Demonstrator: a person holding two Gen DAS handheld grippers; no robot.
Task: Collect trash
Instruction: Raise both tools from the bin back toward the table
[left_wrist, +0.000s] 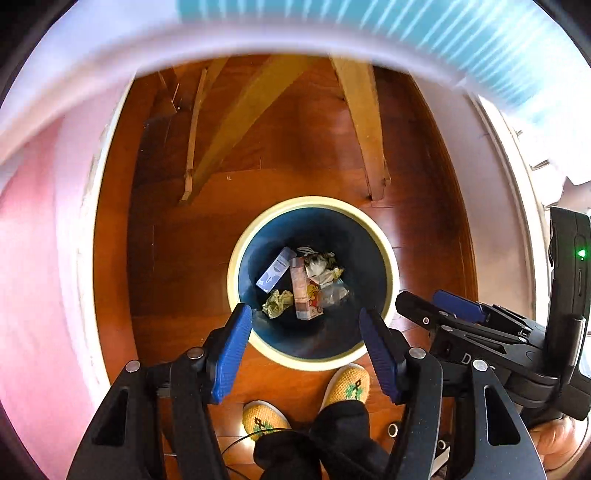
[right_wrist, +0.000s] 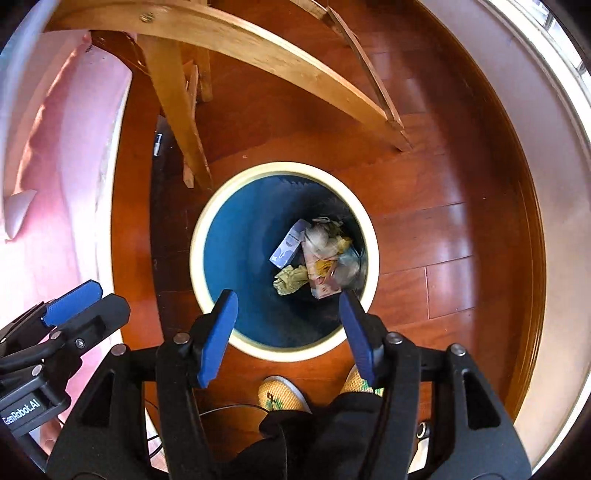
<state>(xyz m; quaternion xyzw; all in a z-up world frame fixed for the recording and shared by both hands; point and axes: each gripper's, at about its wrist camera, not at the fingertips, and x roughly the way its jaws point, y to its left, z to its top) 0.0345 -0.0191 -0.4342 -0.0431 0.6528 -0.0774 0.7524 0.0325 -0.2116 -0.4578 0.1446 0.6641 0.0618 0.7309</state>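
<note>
- Left gripper (left_wrist: 306, 328): I hold it over the round dark-blue bin with the cream rim (left_wrist: 392, 273), pointing steeply down, blue pads spread, nothing between them.
- Right gripper (right_wrist: 288, 314): just beside the left, likewise spread and empty.
- Trash: a pale lilac carton (left_wrist: 276, 270), a pink printed carton (left_wrist: 301, 288), crumpled yellow-green paper (left_wrist: 277, 303) and clear wrappers lie at the bin bottom.
- I judge both loads deposited; I should keep the fingers clear of the rim and lift straight up, away from the wooden chair legs (right_wrist: 177, 110).
</note>
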